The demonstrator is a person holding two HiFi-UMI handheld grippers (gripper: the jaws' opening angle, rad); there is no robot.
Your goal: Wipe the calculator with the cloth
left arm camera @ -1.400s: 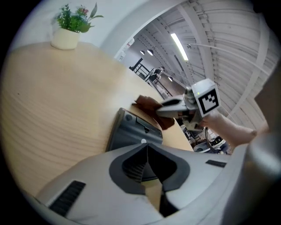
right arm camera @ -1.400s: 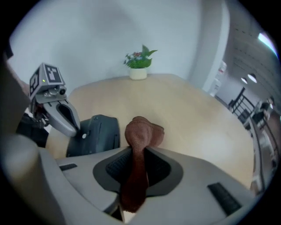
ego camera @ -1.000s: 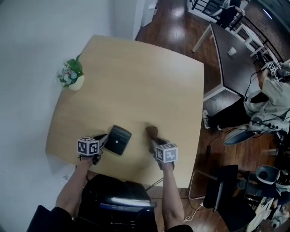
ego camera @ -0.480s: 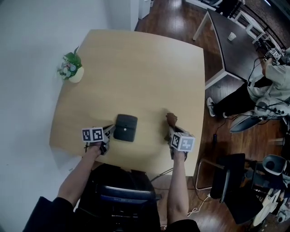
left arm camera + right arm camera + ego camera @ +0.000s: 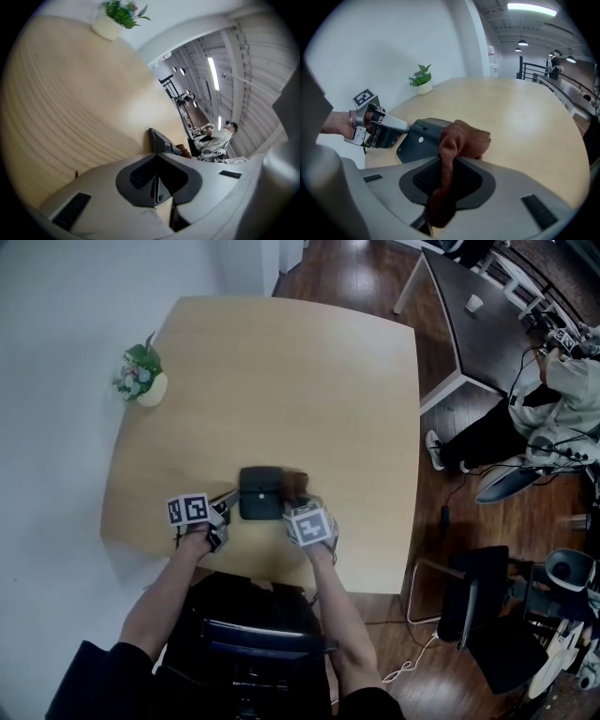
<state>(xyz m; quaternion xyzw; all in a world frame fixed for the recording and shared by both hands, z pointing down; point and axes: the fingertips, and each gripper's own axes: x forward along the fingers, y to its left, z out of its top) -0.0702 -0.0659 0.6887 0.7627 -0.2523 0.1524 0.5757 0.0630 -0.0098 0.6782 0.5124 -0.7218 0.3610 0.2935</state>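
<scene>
The calculator [image 5: 260,493] lies flat at lower centre of the head view, with the left gripper [image 5: 225,503], jaws closed and empty, set at its left edge, apparently to steady it, while the right gripper [image 5: 296,499] clamps the cloth [image 5: 298,485] at its right edge, ready to wipe.

An office: a pale wooden bench [image 5: 281,381] with a potted plant [image 5: 141,382], a dark table [image 5: 469,348] where a person [image 5: 553,413] sits, ceiling strip lights [image 5: 532,6].
</scene>
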